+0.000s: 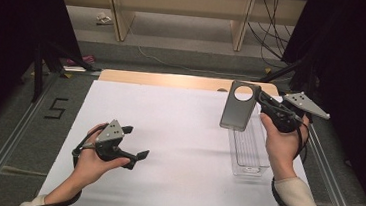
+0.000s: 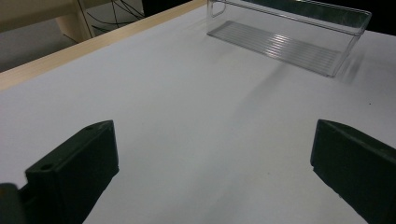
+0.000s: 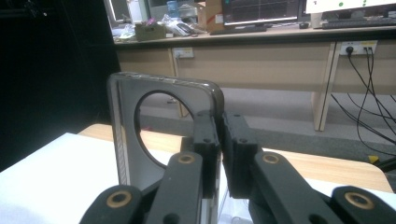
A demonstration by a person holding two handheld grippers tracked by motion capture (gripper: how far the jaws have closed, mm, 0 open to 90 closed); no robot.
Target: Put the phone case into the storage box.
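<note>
Phone case held over clear bin

At right of the high view, the right gripper is clamped on the edge of the grey phone case, held upright above the far end of the clear plastic bin. The left gripper rests at lower left, jaws spread and empty. The case looks light, thin and flexible; grip its stiffer rim, away from the round cutout.
</note>
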